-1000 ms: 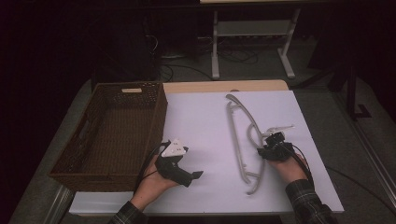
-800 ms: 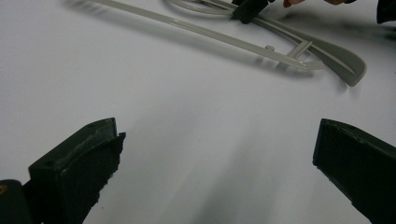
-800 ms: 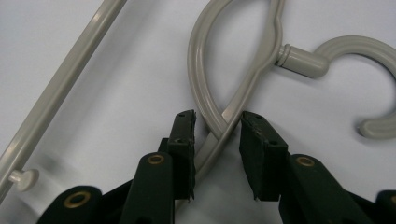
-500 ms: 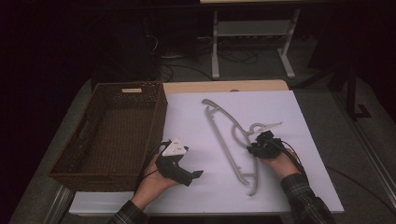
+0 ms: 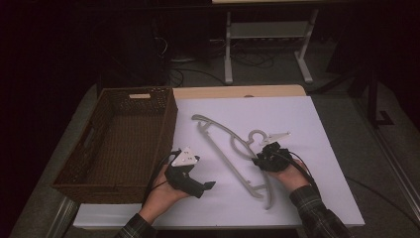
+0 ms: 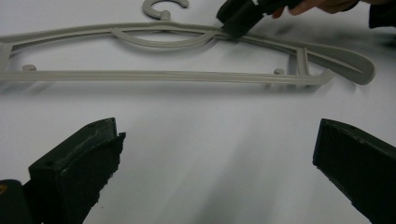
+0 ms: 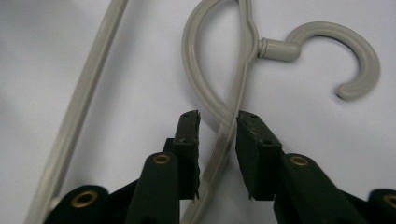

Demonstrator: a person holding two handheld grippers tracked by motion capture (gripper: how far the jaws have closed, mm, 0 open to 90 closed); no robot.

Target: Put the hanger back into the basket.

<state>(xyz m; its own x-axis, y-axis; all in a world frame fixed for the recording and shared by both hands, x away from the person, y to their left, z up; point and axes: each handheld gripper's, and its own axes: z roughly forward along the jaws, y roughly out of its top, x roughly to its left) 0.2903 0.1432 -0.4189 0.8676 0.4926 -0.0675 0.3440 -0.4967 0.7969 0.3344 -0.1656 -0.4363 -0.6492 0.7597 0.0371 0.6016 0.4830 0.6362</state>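
On the white worktop (image 5: 317, 129) the right gripper (image 7: 218, 126) fingers pinch the grey hanger (image 5: 225, 148) near its hook, the left gripper (image 6: 215, 154) fingers spread idle; next likely lifting it toward the basket (image 5: 168, 119).

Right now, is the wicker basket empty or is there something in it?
Empty. In the high view the wicker basket shows bare woven floor, while the hanger lies outside on the white sheet.

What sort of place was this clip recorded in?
Probably a lab or workshop bench set up for recording, not a home: a white sheet covers the table, cables trail over the dark floor behind, and a metal stand is back there.
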